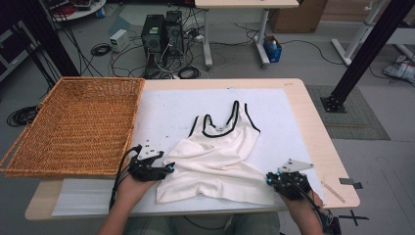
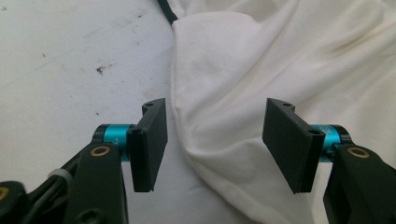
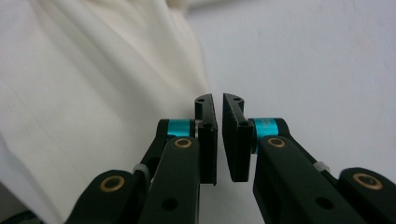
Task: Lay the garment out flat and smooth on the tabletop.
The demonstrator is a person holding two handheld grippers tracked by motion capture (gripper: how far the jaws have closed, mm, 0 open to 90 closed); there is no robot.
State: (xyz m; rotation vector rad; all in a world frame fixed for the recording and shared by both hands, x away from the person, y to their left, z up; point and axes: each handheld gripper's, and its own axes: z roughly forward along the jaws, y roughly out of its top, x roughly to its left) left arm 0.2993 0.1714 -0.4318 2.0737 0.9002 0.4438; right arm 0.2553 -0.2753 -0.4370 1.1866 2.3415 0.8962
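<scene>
A lab or research workroom: two computer towers [image 1: 163, 33] stand on a bare grey floor [image 1: 303, 58] amid tangled cables [image 1: 100, 49]; black metal frame posts [image 1: 372, 49] flank a wooden table [image 1: 320, 147] covered with a white sheet [image 1: 166, 112]; a second table [image 1: 244, 4] and a cardboard box [image 1: 298, 17] sit behind.

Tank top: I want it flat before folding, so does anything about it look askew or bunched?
Yes. The tank top lies crooked on the mat, wrinkled, with folds bunched toward the left gripper. Its hem hangs uneven. No tears or spills show.
</scene>
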